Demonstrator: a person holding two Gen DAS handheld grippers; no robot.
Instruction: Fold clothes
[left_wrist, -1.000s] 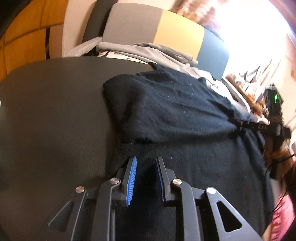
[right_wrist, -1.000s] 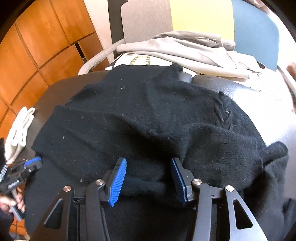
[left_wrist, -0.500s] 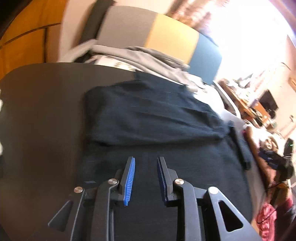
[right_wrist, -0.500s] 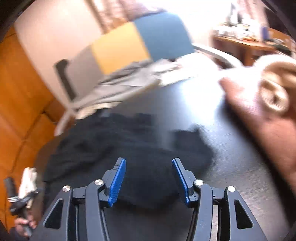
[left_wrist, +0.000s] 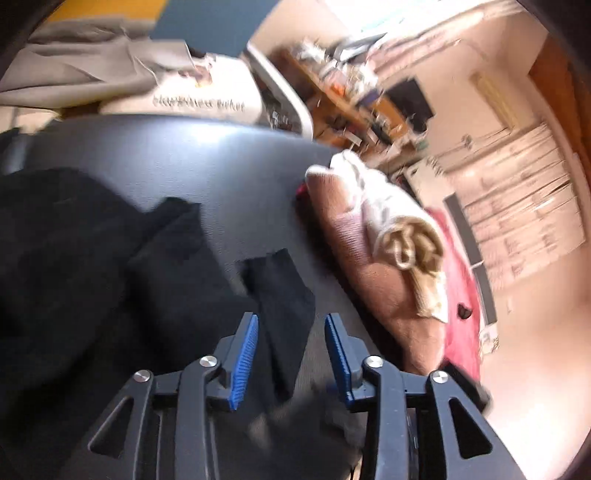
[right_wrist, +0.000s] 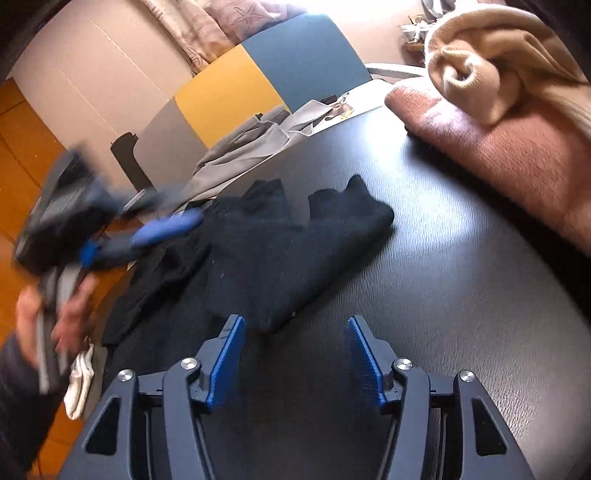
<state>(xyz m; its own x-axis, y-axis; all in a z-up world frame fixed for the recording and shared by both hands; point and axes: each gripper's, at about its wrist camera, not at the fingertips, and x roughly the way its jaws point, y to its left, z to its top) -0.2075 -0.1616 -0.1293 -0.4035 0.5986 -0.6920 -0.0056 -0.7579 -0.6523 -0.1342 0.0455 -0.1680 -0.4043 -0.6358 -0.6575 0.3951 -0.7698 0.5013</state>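
The left gripper (left_wrist: 290, 343) is in the middle of opening: its blue pads (left_wrist: 243, 360) stand apart, and a strip of the black garment (left_wrist: 110, 266) runs up between them without either pad pressing on it, so it grips nothing. That strip looks like a sleeve, its squared end lying on the dark counter (left_wrist: 192, 155) just ahead of the fingertips, while the bulk of the garment is heaped to the left of that view. The right gripper (right_wrist: 295, 341) is also opening, its jaws spread wide with only bare counter (right_wrist: 461, 295) between the pads (right_wrist: 364, 360); the nearest folded edge of the black garment (right_wrist: 280, 251) lies just ahead of its left pad, near but not clasped. In the right wrist view the garment lies rumpled across the middle of the counter, a sleeve end pointing toward the far right. The left gripper (right_wrist: 147, 232) shows there as a blur at the left edge, over the garment's far side, carried by a hand (right_wrist: 48, 306) in a dark sleeve. At the counter's right edge a pink folded garment (right_wrist: 517, 158) lies with a cream rolled garment (right_wrist: 480, 66) on top. Grey clothes (right_wrist: 251, 147) are piled beyond the counter's far rim, before a panel of grey, yellow and blue.
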